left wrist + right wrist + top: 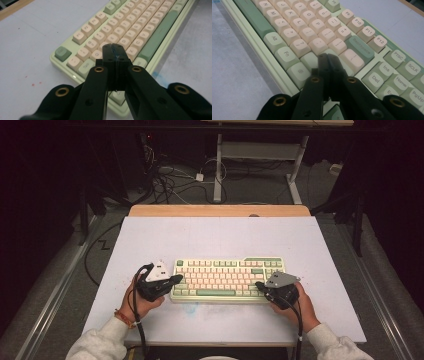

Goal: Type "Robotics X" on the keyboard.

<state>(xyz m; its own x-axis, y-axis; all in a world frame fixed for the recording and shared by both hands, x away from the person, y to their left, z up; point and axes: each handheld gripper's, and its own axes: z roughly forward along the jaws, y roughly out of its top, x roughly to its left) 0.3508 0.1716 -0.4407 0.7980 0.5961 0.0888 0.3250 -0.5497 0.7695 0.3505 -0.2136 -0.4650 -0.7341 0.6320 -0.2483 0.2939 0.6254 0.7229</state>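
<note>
A pale green keyboard with cream and green keys lies near the front of the white table top. My left gripper hovers at the keyboard's left end, jaws pressed together with nothing between them; in the left gripper view its tips sit over the left-hand keys. My right gripper rests at the keyboard's lower right corner, also shut and empty. In the right gripper view its tips lie over the keys near the right shift area.
A wooden strip edges the table's far side. Beyond it are cables on the floor and a desk frame. Faint blue and red marks stain the table surface beside the keyboard.
</note>
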